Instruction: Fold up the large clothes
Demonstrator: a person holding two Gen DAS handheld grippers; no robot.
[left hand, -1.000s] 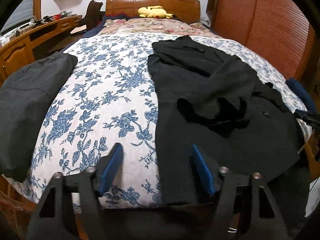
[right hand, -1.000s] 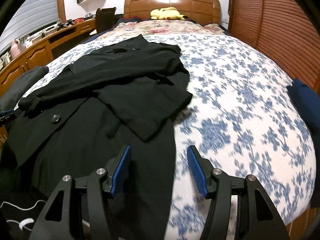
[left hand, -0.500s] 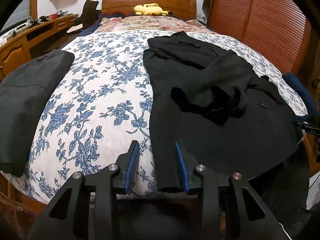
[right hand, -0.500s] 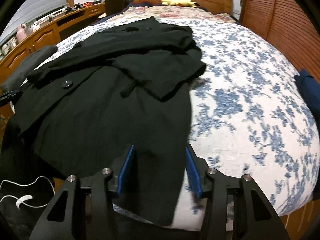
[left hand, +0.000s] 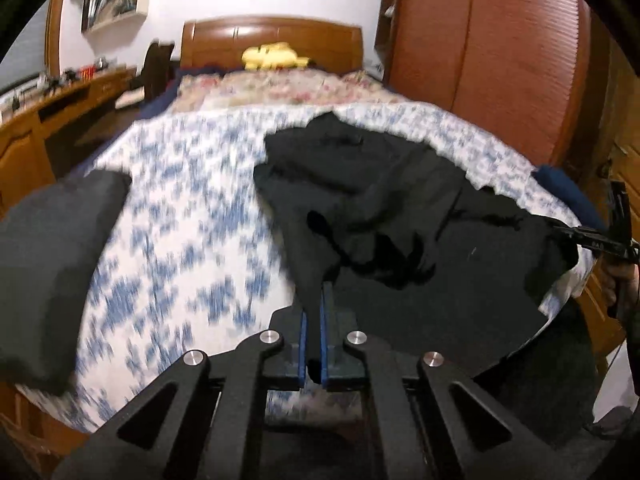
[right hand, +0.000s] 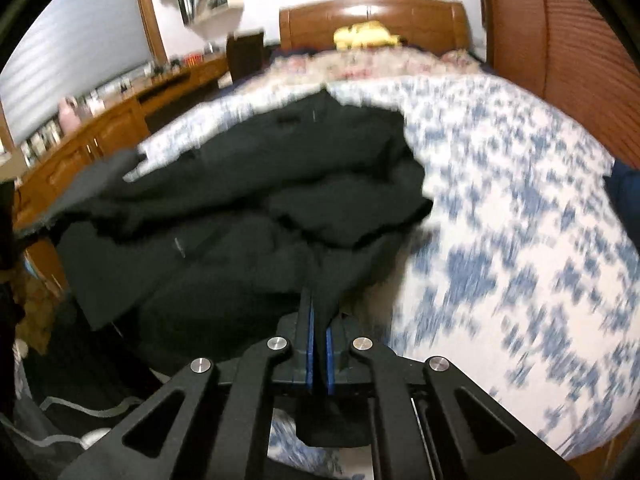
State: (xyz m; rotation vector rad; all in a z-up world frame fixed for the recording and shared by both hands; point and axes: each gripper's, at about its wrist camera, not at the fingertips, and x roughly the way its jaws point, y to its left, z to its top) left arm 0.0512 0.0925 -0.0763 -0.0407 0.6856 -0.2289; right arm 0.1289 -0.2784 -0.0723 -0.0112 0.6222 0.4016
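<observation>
Left gripper [left hand: 314,308]: jaws have just been closing and now stand pinched on the near hem of the black coat [left hand: 400,216], with dark cloth sandwiched between the blue pads [left hand: 303,344] and drawn up in a taut ridge from the bed. Right gripper [right hand: 318,312]: jaws have likewise just been closing and are clamped on the same hem at the coat's opposite lower corner; a fold of cloth hangs below the fingers [right hand: 308,352].

The coat lies lengthwise on the bed [left hand: 180,240], collar toward the headboard [left hand: 272,40], hem at the foot edge, body rumpled with a sleeve bunched across the middle. In the left wrist view it occupies the right half of the floral bedspread; the right gripper is visible at that view's right edge, at the coat's far corner.

A folded grey garment [left hand: 48,256] rests at the bed's left edge, apart from the coat. A yellow plush toy [left hand: 274,56] sits against the headboard. A dark blue item [right hand: 624,196] lies at the right edge; blur prevents identification, possibly cloth.
</observation>
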